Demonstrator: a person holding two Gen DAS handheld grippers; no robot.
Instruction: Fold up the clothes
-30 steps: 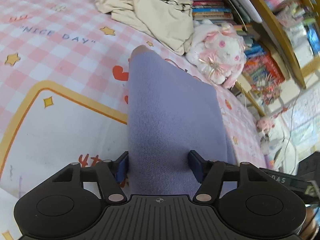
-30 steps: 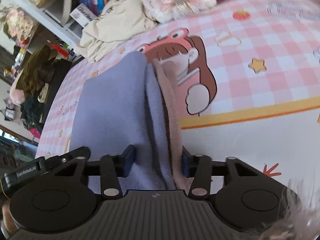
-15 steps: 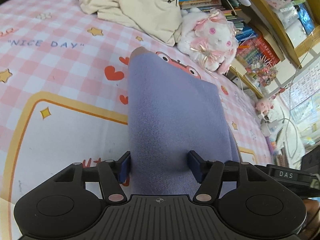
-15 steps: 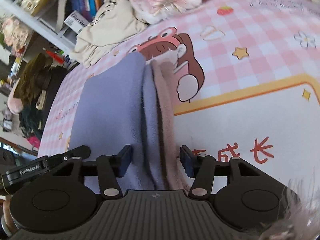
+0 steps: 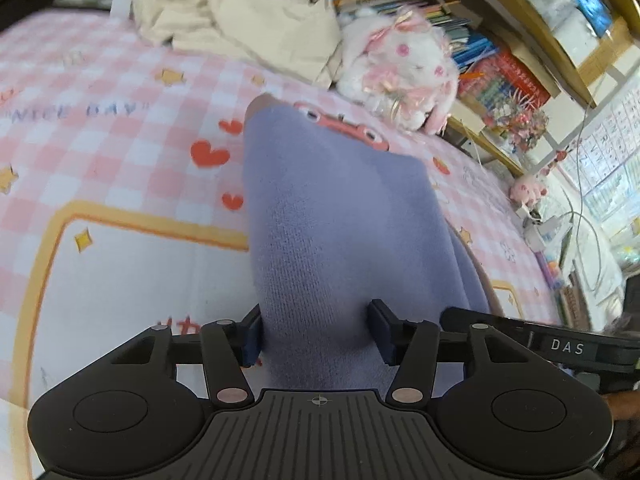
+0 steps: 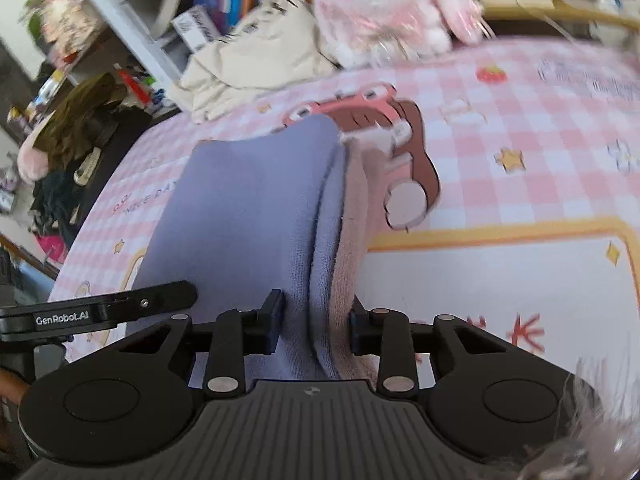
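Your lilac garment (image 5: 340, 240) hangs over the pink checked bedspread (image 5: 100, 140), bunched between both tools. Your left gripper (image 5: 316, 334) clamps its near edge; your right gripper (image 6: 314, 320), jaws just closing, pinches the lilac-and-pink hem. Bedspread lies bare either side. Cream cloth (image 5: 240, 20), plush bunny (image 6: 380, 8) and bookshelves (image 5: 500, 40) crowd the far edge.

Each gripper — the left gripper (image 5: 316, 332) and the right gripper (image 6: 313, 325) — is built of matte black plastic, with a ribbed base, round side discs and silver pivot pins. Dark blue pads (image 5: 378, 330) are fitted on the fingers. White lettering is printed on black side bars — "DAS" and "GenRobot.AI".
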